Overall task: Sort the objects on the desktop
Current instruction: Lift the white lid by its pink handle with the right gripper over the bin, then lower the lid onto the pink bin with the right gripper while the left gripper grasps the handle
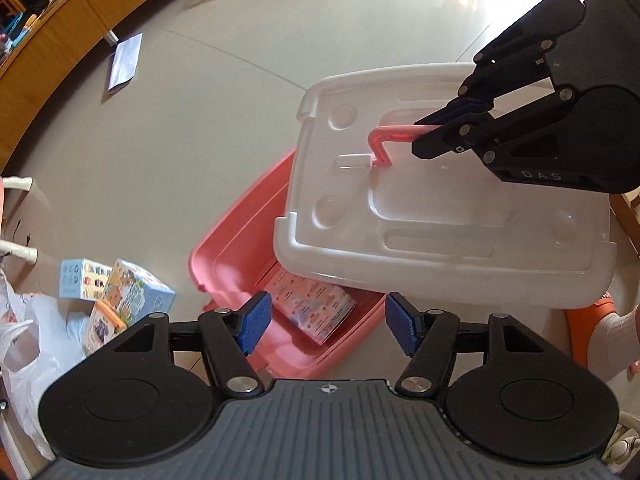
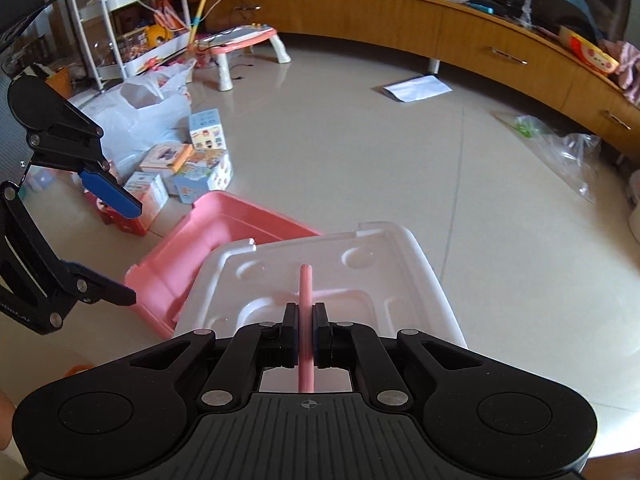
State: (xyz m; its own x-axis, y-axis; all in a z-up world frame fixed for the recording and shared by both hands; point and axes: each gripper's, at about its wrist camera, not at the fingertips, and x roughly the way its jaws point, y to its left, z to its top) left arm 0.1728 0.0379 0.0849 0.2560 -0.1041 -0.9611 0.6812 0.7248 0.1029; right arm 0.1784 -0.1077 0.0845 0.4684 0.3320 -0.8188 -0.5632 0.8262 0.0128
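A pink storage bin (image 1: 240,248) stands on the floor with a patterned box (image 1: 312,308) inside it. Its white lid (image 1: 440,232) hangs tilted over the bin's right part, leaving the left part uncovered. My right gripper (image 1: 417,136) is shut on the lid's thin pink handle (image 1: 384,140). The right wrist view shows that handle (image 2: 305,280) pinched between the pads of the right gripper (image 2: 306,320), with the lid (image 2: 400,272) and bin (image 2: 216,224) below. My left gripper (image 1: 328,322) is open over the bin's near edge, holding nothing; it appears (image 2: 134,254) left of the bin.
Several small toy boxes (image 2: 188,168) and a white plastic bag (image 2: 140,108) lie left of the bin. A sheet of paper (image 2: 416,88) and a clear bag (image 2: 560,148) lie on the tiled floor. A wooden cabinet (image 2: 480,32), a toy table (image 2: 240,40) and a shelf rack (image 2: 132,20) stand behind.
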